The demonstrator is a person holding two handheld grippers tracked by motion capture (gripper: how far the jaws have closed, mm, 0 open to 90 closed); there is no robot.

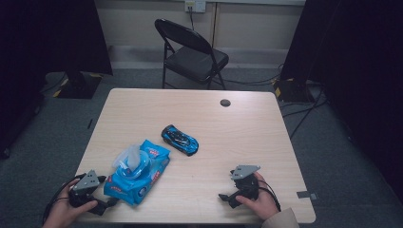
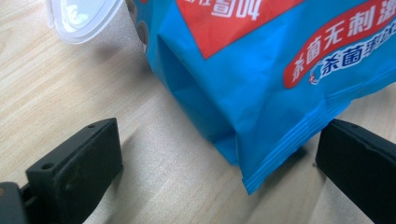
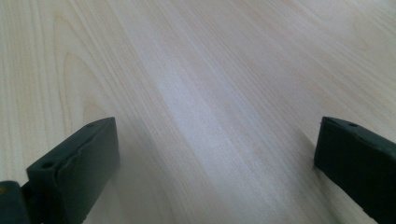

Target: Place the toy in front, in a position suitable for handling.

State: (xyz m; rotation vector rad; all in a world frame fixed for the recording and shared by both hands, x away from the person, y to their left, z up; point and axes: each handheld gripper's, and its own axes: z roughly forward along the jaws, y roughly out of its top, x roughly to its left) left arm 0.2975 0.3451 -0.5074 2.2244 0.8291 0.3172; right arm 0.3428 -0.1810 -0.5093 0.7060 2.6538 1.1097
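Near the table's (image 1: 199,199) front left corner the left gripper (image 1: 108,201) stands wide open with a corner of the blue wipes pack (image 1: 138,173) between its jaws, unpinched, while the right gripper (image 1: 227,196), also wide open and empty, rests near the front edge.

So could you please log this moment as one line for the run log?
left gripper: open, at blue wipes pack corner | right gripper: open, over bare table | toy car: untouched
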